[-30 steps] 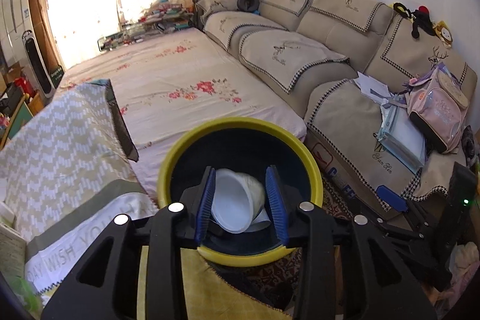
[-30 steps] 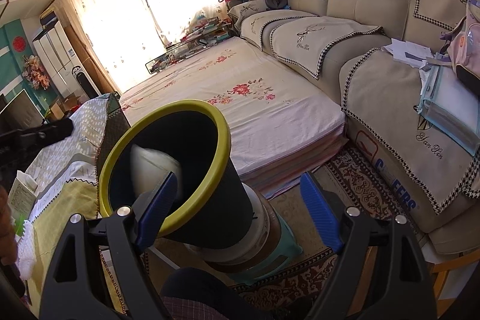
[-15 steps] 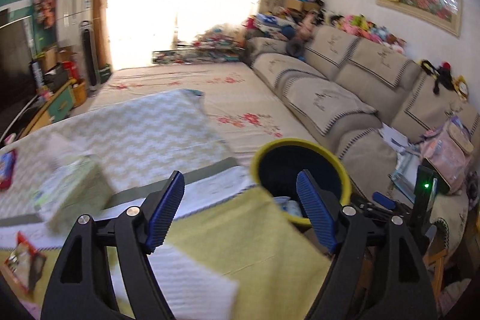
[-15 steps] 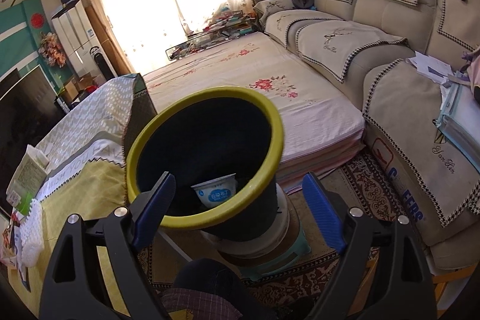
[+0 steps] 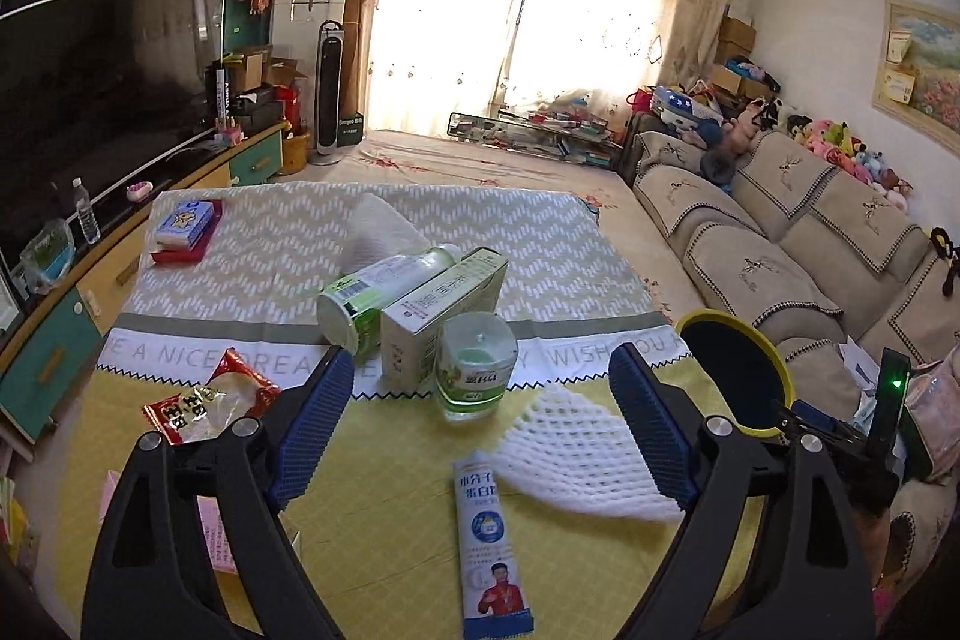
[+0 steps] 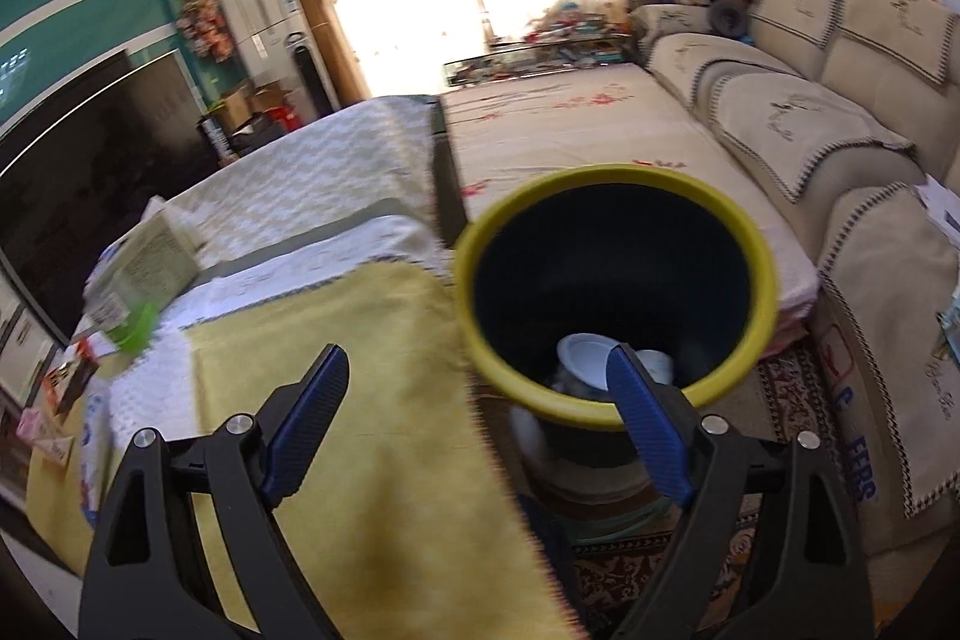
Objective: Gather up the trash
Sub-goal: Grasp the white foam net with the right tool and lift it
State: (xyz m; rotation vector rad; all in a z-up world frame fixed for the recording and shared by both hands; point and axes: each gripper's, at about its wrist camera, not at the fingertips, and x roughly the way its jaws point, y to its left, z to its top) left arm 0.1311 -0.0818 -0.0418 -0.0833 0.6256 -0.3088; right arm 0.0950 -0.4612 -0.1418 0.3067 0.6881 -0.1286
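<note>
Left wrist view: The left gripper (image 5: 474,424) hangs over the near, yellow part of the table (image 5: 372,508). Its blue fingers (image 5: 309,427) are spread wide and hold nothing.
Trash on the table: A small green-and-clear bottle (image 5: 476,371) stands just past the fingers. A green box (image 5: 441,319) and a lying white bottle (image 5: 375,295) touch it on the far left. A white foam net (image 5: 576,454) lies near right, by a long blue packet (image 5: 489,538). A red snack bag (image 5: 210,397) lies to the left.
Bin: The yellow-rimmed bin (image 5: 735,379) stands off the right edge of the table.
Right wrist view: The right gripper (image 6: 477,427) hovers between the table's near right edge and the bin. Its fingers are spread wide too, with nothing in them.
Inside the bin: A white cup (image 6: 585,361) lies at the bottom.
Step in hand: It looks like picking the next piece of trash.
Next move: The left gripper likely needs to go down over the foam net or small bottle, squeeze it, then carry it right to the bin.
</note>
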